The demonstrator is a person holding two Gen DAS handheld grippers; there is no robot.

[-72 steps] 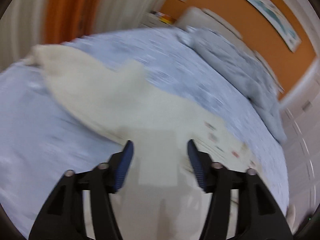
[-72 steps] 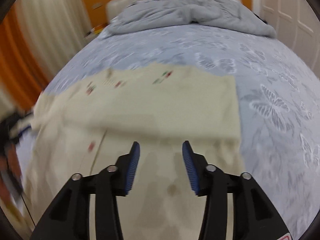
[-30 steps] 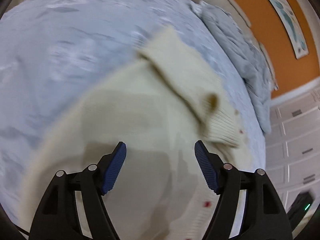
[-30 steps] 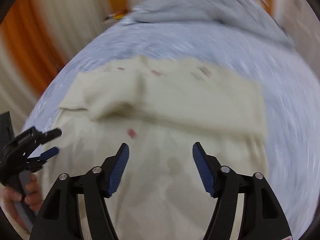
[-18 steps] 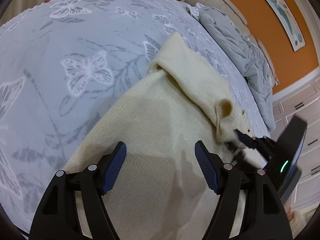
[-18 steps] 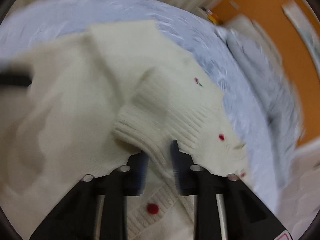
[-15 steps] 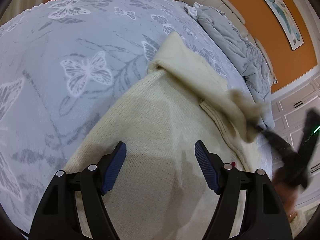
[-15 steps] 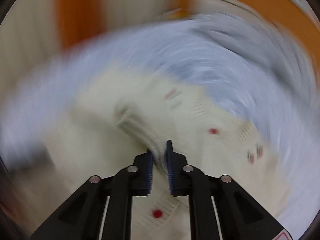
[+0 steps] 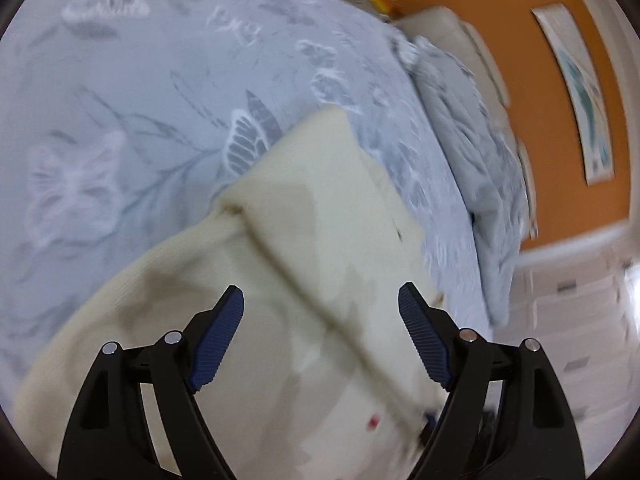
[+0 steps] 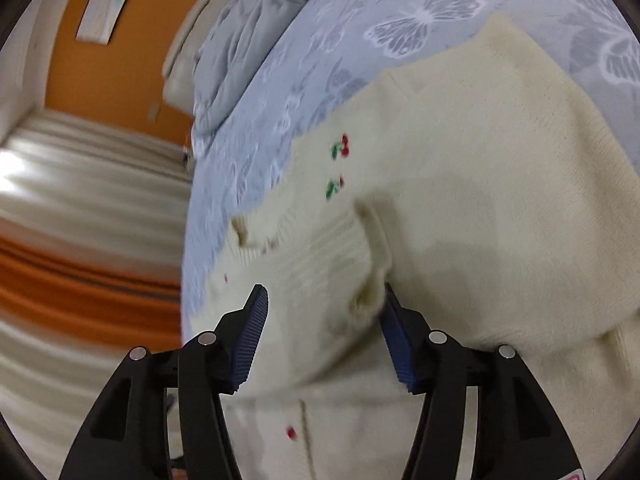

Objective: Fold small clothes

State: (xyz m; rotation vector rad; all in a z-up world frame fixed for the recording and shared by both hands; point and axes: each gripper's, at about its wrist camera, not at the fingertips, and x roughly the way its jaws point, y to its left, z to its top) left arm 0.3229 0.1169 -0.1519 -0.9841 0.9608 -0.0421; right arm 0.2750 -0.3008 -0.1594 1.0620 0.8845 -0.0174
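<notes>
A small cream knit cardigan [image 9: 312,248] with red buttons and cherry embroidery lies on the bed, one sleeve folded across its body. My left gripper [image 9: 320,320] is open and empty, hovering just over the folded sleeve. In the right wrist view the cardigan [image 10: 460,168] fills the middle. My right gripper [image 10: 322,316] is open, its jaws standing either side of the ribbed sleeve cuff [image 10: 344,256], which lies on the cardigan front. The right fingertip touches the cuff's edge.
The bed has a pale blue sheet with butterfly print [image 9: 120,120]. A rumpled grey duvet [image 9: 472,152] lies by the headboard. An orange wall with a picture [image 9: 580,92] stands behind, and white cupboard doors [image 9: 568,320] to the right.
My right gripper was shut on the sleeve cuff half a second ago; it has opened and let the cuff down on the cardigan. The left gripper stayed open and moved forward over the sleeve.
</notes>
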